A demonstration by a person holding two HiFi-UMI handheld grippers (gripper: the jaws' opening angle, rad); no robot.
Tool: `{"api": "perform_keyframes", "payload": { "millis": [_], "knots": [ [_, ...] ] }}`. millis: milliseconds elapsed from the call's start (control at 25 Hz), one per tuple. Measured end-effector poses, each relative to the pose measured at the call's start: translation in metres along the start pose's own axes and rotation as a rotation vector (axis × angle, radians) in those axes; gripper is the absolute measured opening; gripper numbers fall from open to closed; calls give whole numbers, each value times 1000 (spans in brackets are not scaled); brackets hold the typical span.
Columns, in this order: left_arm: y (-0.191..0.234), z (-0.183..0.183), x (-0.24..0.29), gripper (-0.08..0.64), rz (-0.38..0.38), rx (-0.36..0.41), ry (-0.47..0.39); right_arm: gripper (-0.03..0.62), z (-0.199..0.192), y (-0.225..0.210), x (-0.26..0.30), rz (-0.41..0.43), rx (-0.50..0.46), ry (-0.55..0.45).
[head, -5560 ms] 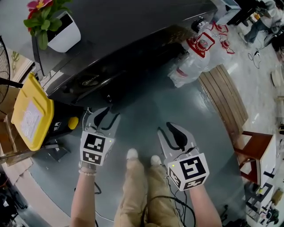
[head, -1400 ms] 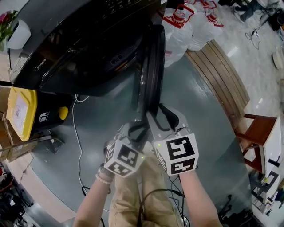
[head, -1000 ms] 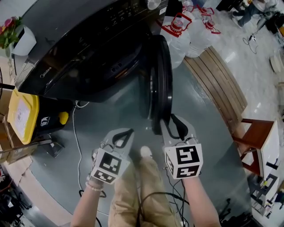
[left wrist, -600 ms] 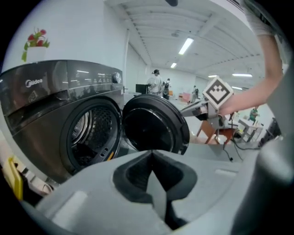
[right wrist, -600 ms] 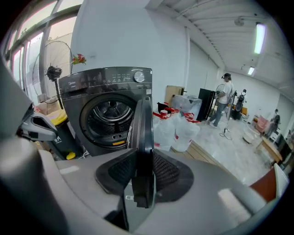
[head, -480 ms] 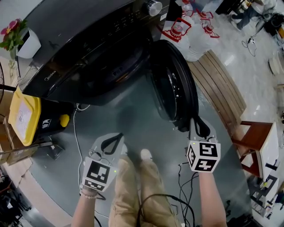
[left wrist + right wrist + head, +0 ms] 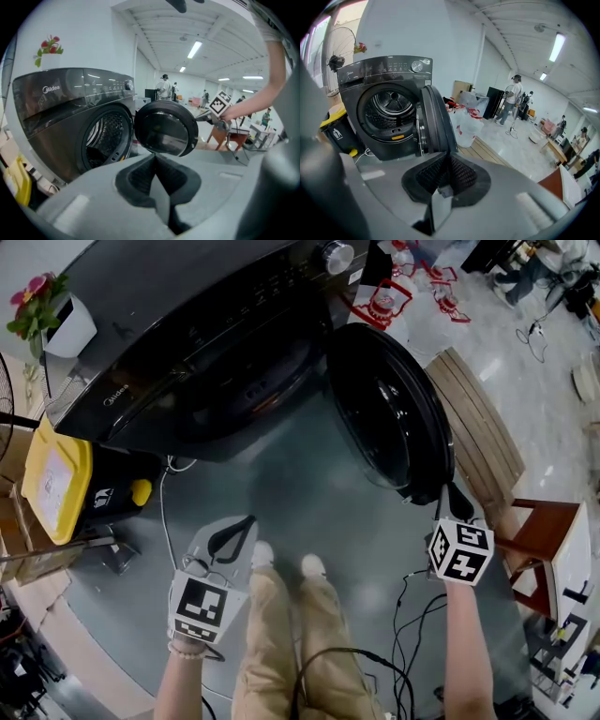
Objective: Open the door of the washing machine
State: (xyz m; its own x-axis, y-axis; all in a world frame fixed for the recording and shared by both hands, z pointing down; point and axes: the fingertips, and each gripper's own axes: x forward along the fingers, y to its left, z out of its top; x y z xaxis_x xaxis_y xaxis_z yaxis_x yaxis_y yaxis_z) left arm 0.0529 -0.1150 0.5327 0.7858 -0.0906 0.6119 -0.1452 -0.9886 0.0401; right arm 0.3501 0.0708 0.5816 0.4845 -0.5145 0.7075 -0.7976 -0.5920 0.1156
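Door (image 7: pixel 389 418): hangs off the hinge side of the washer (image 7: pixel 187 296) and stands wide open, its inner face turned toward the person. The opening looks as good as done, since the front is fully uncovered.
Drum (image 7: pixel 391 110): in plain sight behind the open front. Nothing can be made out inside it.
Bench (image 7: pixel 478 442): slatted wood on the floor just beyond the door's swing. It probably limits how much further the door can go.
Bin (image 7: pixel 56 474): yellow-lidded, beside the washer on the far side from the door and clear of the work.
Right gripper (image 7: pixel 456 500): reaches out to the door's free edge, where a push turns the door most easily. Its jaws have just been closing and now meet with nothing between them, so it nudges rather than grasps. Whether it actually touches the rim I cannot tell.
Left gripper (image 7: pixel 242 524): clenched on nothing and held low by the person's leg, well apart from the door. It seems parked there because one hand is enough for this.
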Motion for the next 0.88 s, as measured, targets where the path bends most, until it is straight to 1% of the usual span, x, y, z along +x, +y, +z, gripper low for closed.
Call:
{"api": "perform_keyframes", "payload": {
  "millis": [160, 280, 400, 720, 880],
  "knots": [
    [3, 8, -10, -6, 6, -17, -15, 20, 13, 11, -12, 13, -39, -29],
    [2, 21, -26, -6, -6, -3, -21, 20, 32, 32, -33, 60, -85, -74],
    [3, 40, -50, -6, 10, -9, -31, 20, 54, 53, -63, 112, -127, -121],
    [19, 102, -127, -6, 102, -19, -92, 12, 124, 109, -145, 275, -105, -251],
    [19, 129, -162, -6, 130, -36, -131, 5, 156, 133, -185, 365, -89, -317]
  ]
}}
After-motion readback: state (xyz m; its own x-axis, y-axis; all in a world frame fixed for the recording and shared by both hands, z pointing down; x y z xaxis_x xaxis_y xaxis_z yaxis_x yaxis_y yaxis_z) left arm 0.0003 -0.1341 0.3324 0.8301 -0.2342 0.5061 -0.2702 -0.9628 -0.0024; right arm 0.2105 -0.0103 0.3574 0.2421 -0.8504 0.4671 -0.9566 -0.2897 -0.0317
